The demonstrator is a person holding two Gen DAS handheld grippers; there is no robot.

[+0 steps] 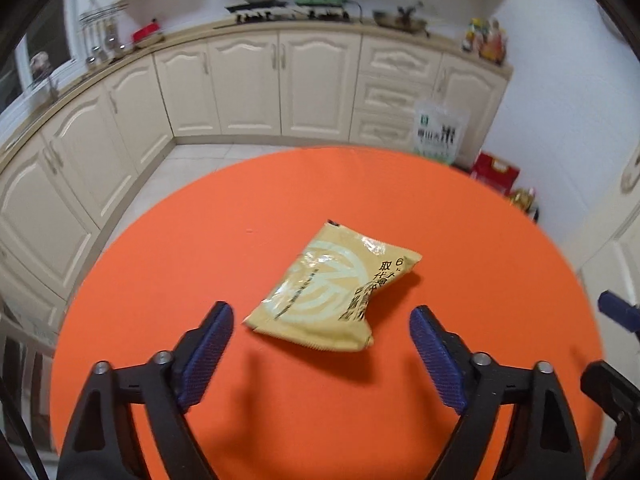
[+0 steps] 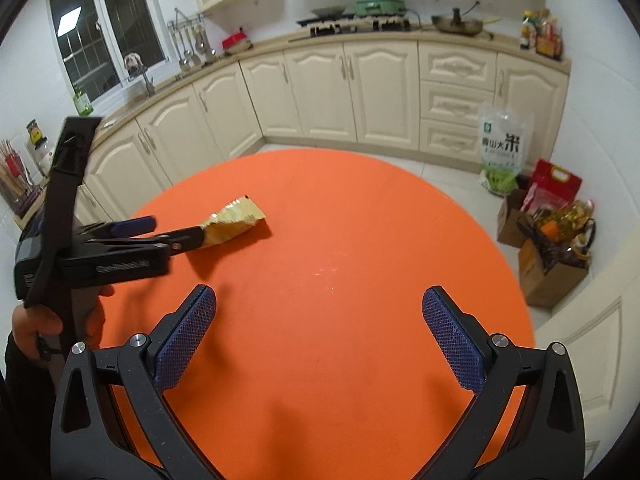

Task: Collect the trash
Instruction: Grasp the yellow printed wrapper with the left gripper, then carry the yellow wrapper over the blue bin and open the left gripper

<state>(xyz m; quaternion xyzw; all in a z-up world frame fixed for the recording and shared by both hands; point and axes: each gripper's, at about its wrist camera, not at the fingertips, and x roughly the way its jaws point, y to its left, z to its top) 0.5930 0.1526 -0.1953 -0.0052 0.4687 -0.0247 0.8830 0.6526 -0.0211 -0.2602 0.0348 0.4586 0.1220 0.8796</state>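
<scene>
Crinkled glossy tan wrapper (image 1: 334, 292) lies flat on round matte orange table (image 1: 160, 280), between left gripper (image 1: 322, 322) jaws, spread, pads probably not touching. Right gripper (image 2: 319, 312) spread wide, nothing between.

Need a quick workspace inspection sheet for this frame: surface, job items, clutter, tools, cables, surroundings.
Surface: round orange table, bare apart from one item.
Job's things: crumpled yellow snack wrapper lying on the table.
Clutter: nothing seen on the table.
Grippers: left tool open, fingers either side of the wrapper, not pressing; right tool open, empty.
Cables: nothing seen.
Surroundings: cream kitchen cabinets, rice bag, boxes on the floor.
</scene>
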